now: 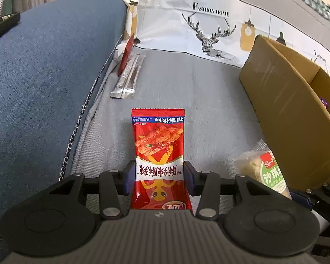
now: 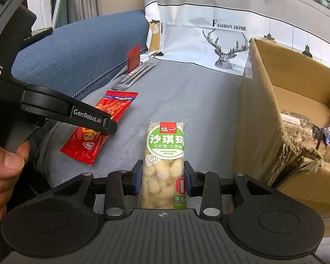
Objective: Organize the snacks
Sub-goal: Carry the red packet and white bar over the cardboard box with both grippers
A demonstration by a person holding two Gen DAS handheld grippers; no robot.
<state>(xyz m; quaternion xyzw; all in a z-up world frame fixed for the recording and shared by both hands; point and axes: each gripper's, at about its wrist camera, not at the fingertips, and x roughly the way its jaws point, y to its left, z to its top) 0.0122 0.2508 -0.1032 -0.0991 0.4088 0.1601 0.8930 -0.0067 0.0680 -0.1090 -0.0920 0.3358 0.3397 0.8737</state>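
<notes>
Each tool is closed on a snack lying on the grey cushion: the left tool [image 1: 159, 173] on the red packet [image 1: 159, 154], the right tool [image 2: 162, 176] on the green-labelled bar [image 2: 164, 160]. Both should be lifted level, then carried over the cardboard box [image 2: 264, 110] rim

We see bright, even daylight, soft shadows, sharp centres, and fisheye bending with dark corners toward two o'clock.

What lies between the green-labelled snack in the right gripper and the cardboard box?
Only bare grey sofa cushion lies between the green-labelled snack and the cardboard box, as the right wrist view shows.
</notes>
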